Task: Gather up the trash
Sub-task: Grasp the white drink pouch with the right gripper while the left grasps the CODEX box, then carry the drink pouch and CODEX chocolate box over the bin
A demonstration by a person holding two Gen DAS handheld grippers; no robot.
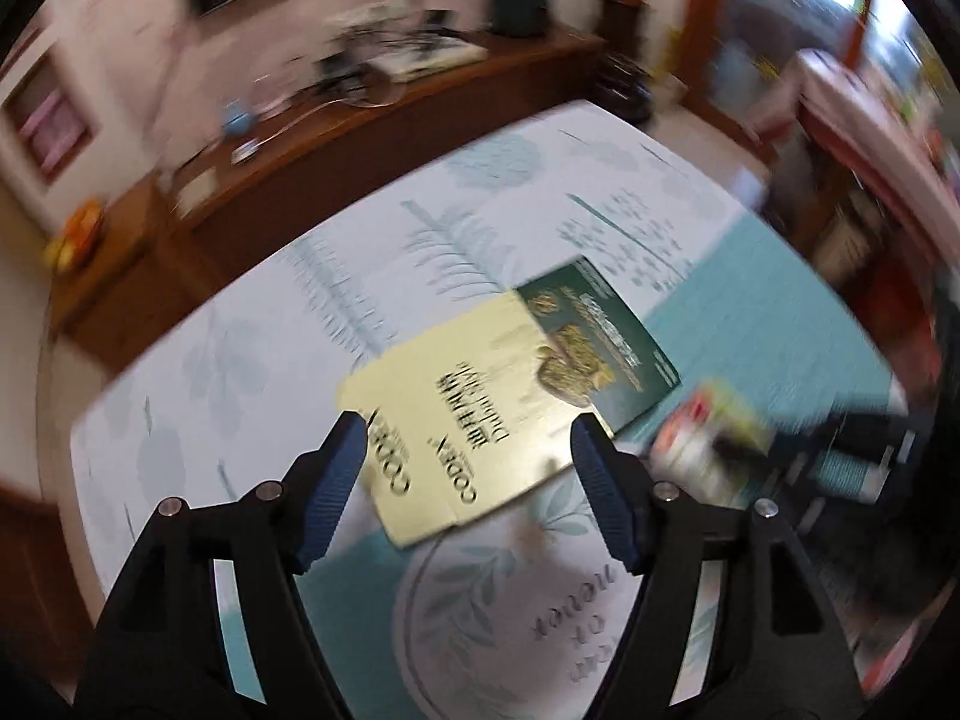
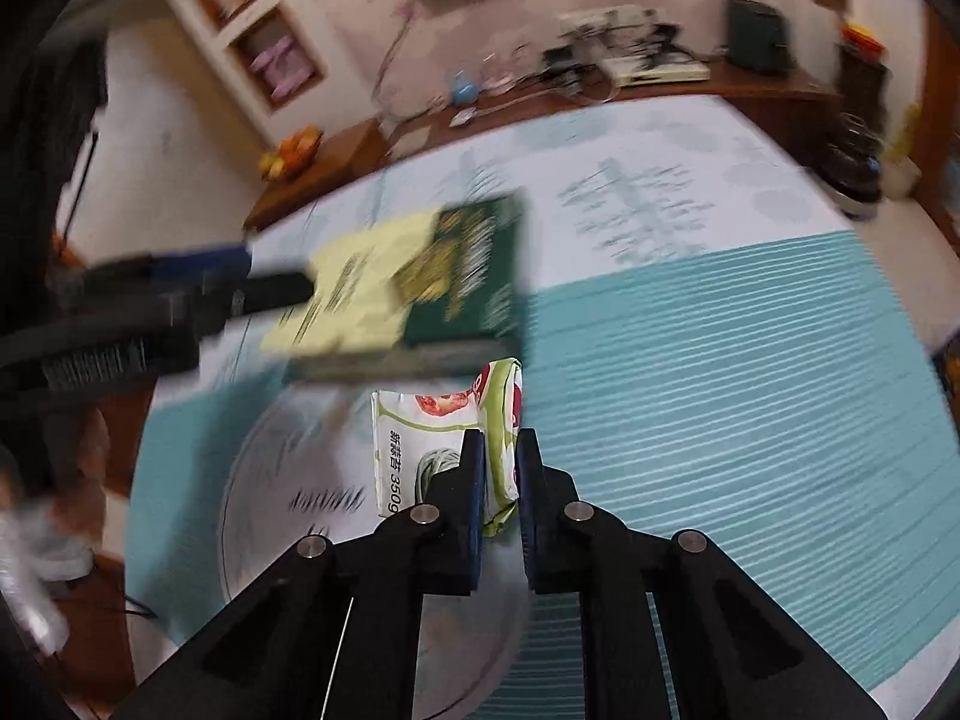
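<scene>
A flat cream and dark green cardboard box (image 1: 510, 384) lies on the patterned tablecloth (image 1: 336, 276). My left gripper (image 1: 468, 438) is open, its blue pads either side of the box's near cream end, just above it. In the right wrist view the same box (image 2: 408, 288) shows blurred, with the left gripper (image 2: 240, 288) at its left end. My right gripper (image 2: 499, 456) is shut on a white and green food wrapper (image 2: 444, 432), held above the cloth. The wrapper also shows blurred at the right of the left wrist view (image 1: 702, 444).
A brown wooden sideboard (image 1: 384, 138) with cluttered items stands beyond the table. A bowl of fruit (image 2: 291, 150) sits on its low left end. A dark pot (image 2: 855, 168) stands on the floor at the far right. The teal striped cloth (image 2: 720, 396) spreads right.
</scene>
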